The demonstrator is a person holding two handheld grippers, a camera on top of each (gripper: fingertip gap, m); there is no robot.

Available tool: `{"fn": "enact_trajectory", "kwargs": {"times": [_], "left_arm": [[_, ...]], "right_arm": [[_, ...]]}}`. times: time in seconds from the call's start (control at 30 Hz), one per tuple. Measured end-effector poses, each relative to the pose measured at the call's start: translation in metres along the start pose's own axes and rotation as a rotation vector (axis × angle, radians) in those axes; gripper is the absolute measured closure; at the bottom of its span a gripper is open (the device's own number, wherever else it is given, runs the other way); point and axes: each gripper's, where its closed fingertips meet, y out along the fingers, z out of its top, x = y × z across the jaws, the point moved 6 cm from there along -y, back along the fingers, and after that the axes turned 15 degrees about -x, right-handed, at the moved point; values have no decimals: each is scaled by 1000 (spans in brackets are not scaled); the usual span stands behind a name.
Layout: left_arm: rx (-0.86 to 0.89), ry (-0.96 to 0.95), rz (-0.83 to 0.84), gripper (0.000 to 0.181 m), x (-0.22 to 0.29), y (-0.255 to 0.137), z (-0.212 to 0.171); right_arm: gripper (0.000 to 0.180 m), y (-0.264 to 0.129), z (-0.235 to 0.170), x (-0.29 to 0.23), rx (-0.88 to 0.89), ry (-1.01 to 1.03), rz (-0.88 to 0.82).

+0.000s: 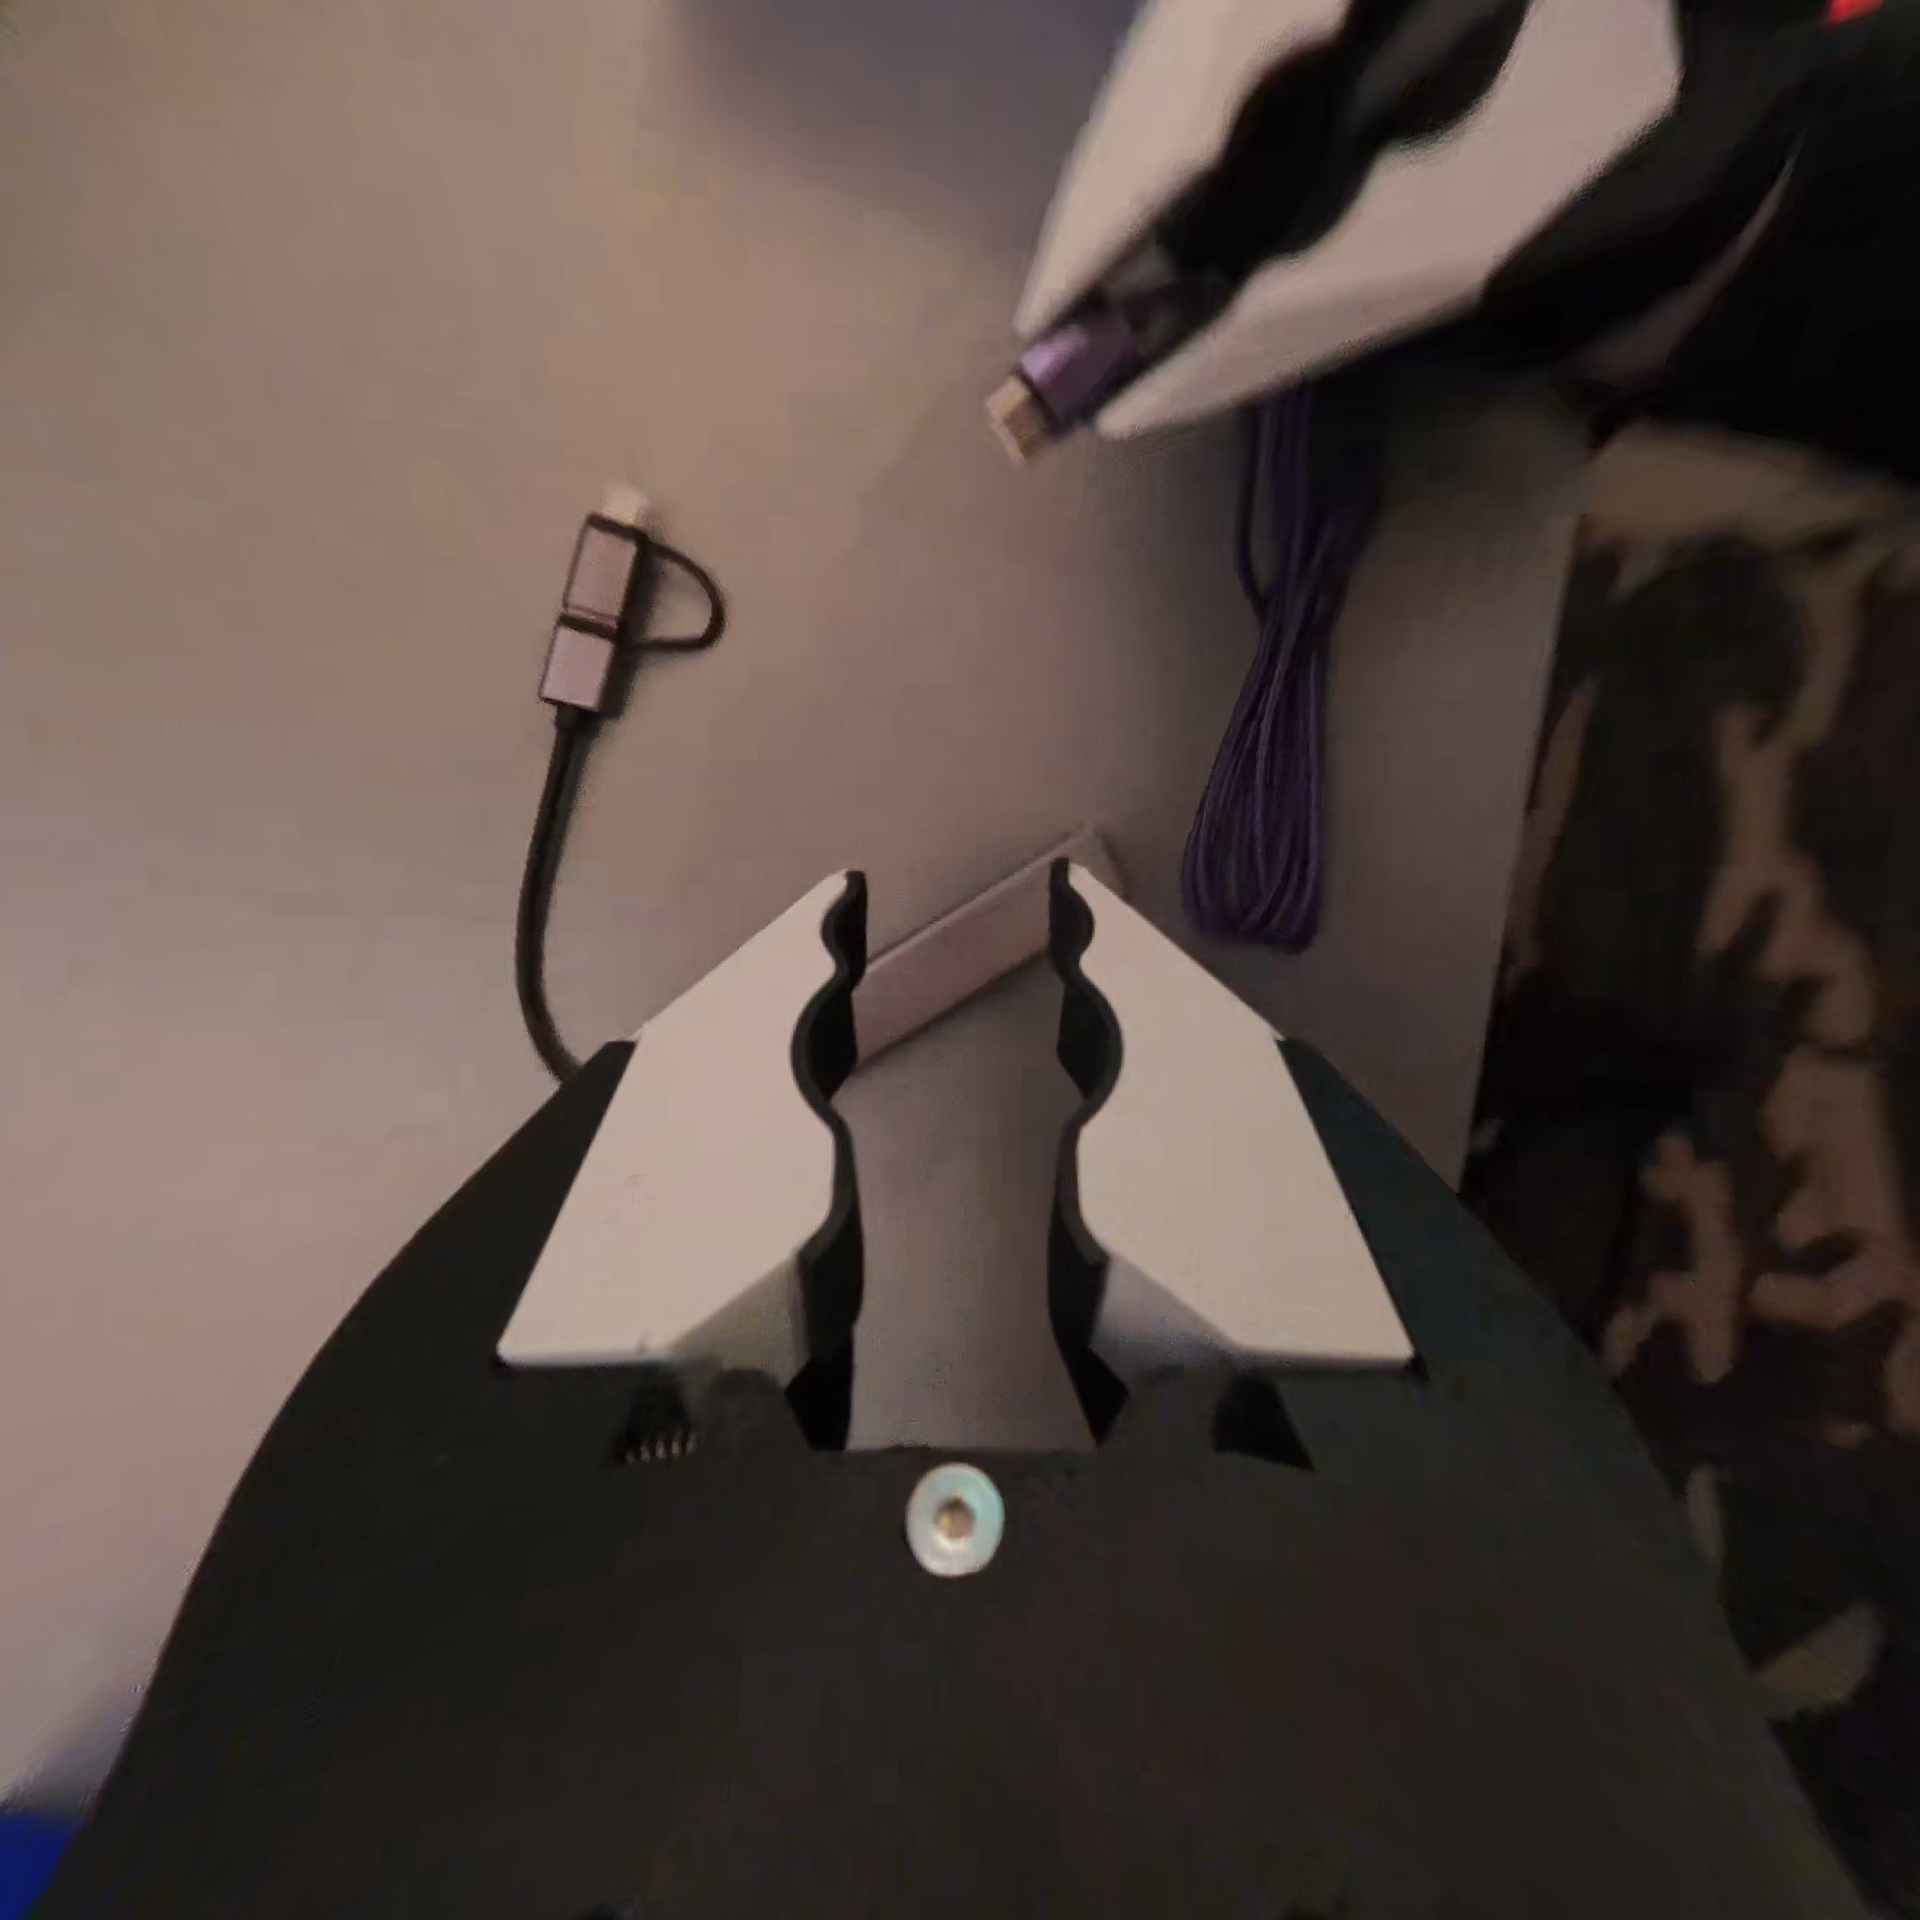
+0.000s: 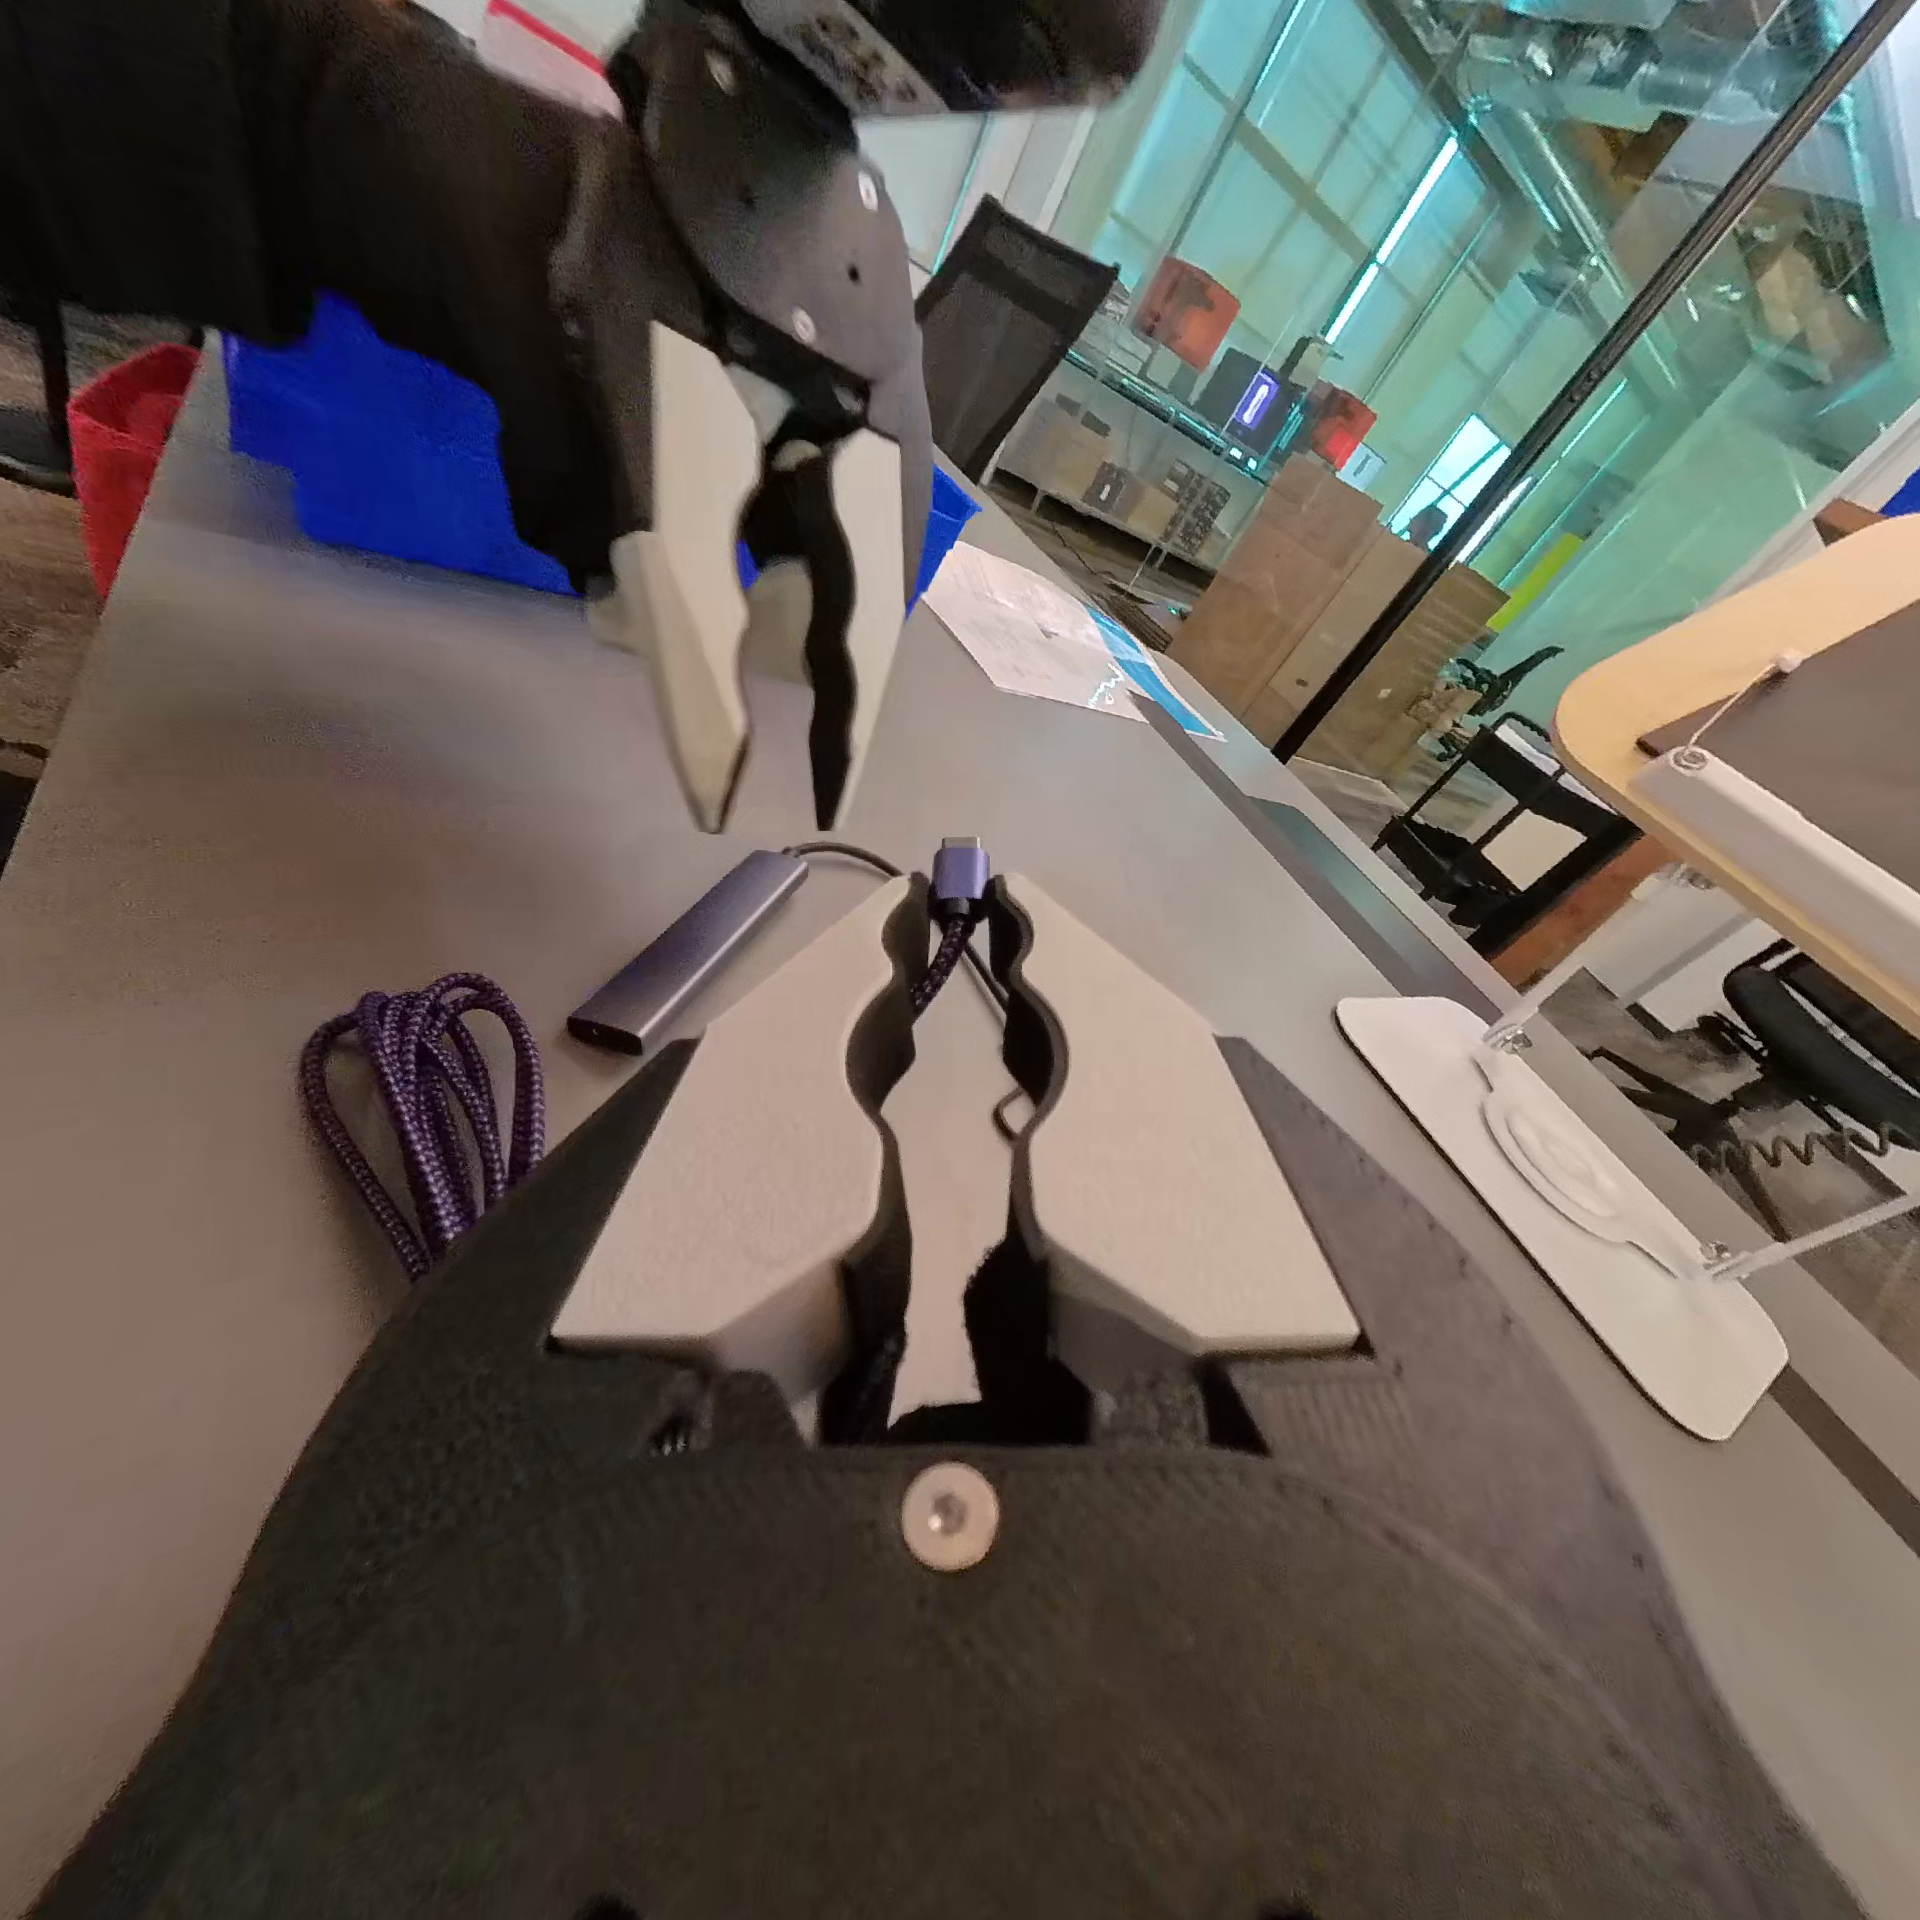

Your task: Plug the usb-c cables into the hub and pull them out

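The grey hub (image 2: 691, 951) lies flat on the grey table (image 2: 260, 779); in the left wrist view a strip of the hub (image 1: 956, 966) shows between my fingers. My left gripper (image 1: 956, 888) is open and empty, its tips just above the hub's far end; it also shows in the right wrist view (image 2: 774, 816). My right gripper (image 2: 951, 894) is shut on the purple USB-C plug (image 2: 961, 873), held above the table beside the hub. In the left wrist view the right gripper (image 1: 1075, 369) and its plug (image 1: 1039, 390) are at the upper right. The purple braided cable coil (image 2: 426, 1101) lies next to the hub.
A black cable with a grey adapter plug (image 1: 592, 613) lies on the table to the left. A blue bin (image 2: 395, 447) and a red bin (image 2: 125, 447) stand behind. Papers (image 2: 1039, 634) and a white stand base (image 2: 1558, 1195) are on the right. The table edge (image 1: 1507, 831) is near the coil. Left tips to right tips: about 8 cm.
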Motion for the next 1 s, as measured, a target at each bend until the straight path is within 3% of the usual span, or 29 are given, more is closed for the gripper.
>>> {"fn": "enact_trajectory", "kwargs": {"times": [0.17, 0.3, 0.53, 0.77, 1.0], "left_arm": [[-267, 245, 226, 130, 4, 21, -9], [-370, 390, 253, 123, 10, 43, -11], [-357, 478, 141, 154, 19, 54, 3], [-334, 417, 153, 157, 10, 56, 8], [-166, 263, 180, 159, -6, 26, 5]], "right_arm": [[172, 1, -2, 1, -11, 9, 5], [172, -1, -1, 2, 6, 23, 5], [172, -3, 0, 2, 26, 25, 8], [172, -3, -1, 4, 24, 40, 8], [171, 5, -6, -3, -26, 29, 68]]}}
